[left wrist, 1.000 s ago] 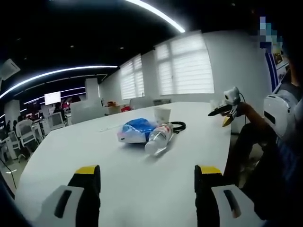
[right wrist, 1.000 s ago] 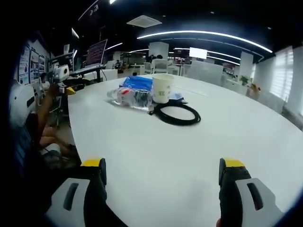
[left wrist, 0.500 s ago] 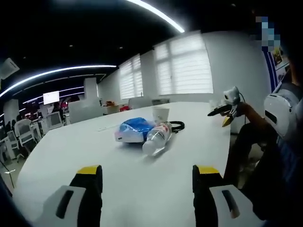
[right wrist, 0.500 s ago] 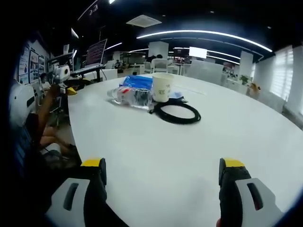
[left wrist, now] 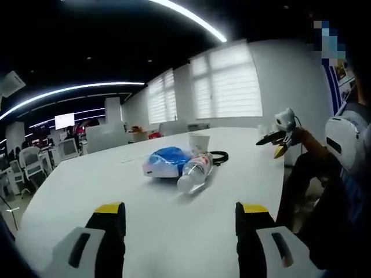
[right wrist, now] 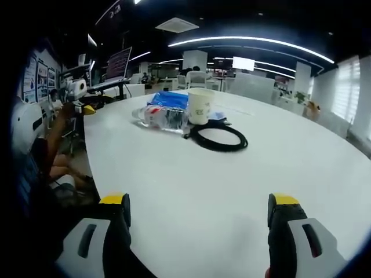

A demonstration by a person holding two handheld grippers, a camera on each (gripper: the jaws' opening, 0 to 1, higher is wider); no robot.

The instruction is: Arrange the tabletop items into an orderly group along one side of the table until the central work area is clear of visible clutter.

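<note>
Change: almost nothing has moved since a second ago; in my left gripper view the picture has drifted a little with my hand, and the things on the surface lie as they did.
Cluster: I see the items bunched together toward the middle of the white surface (right wrist: 191, 185), well ahead of both my hand-held grippers.
Bottle: a clear plastic bottle (left wrist: 194, 172) lies on its side, touching the blue bag (left wrist: 168, 160) beside it; in the right gripper view the bottle (right wrist: 159, 119) lies in front of the bag (right wrist: 169, 99).
Cup: a paper cup (right wrist: 200, 106) stands upright just beside the bag and bottle; in the left gripper view the cup (left wrist: 199, 142) stands behind them.
Cable: a black coiled cable (right wrist: 218, 136) lies flat on the surface, touching or nearly touching the cup's foot; I cannot tell which. In the left gripper view the cable (left wrist: 219, 156) peeks out past the bottle.
Left hand-held gripper (left wrist: 175, 217): jaws spread wide, nothing between them, hovering over bare surface short of the cluster.
Right hand-held gripper (right wrist: 199, 211): jaws also spread wide and holding nothing, over bare surface near the edge.
Other view of each: my right hand-held gripper (left wrist: 280, 138) shows beyond the surface's edge in the left gripper view; my left one (right wrist: 81, 101) shows at the far left of the right gripper view.
Room: an open office with window blinds (left wrist: 227, 81) and ceiling light strips (right wrist: 249, 41).
</note>
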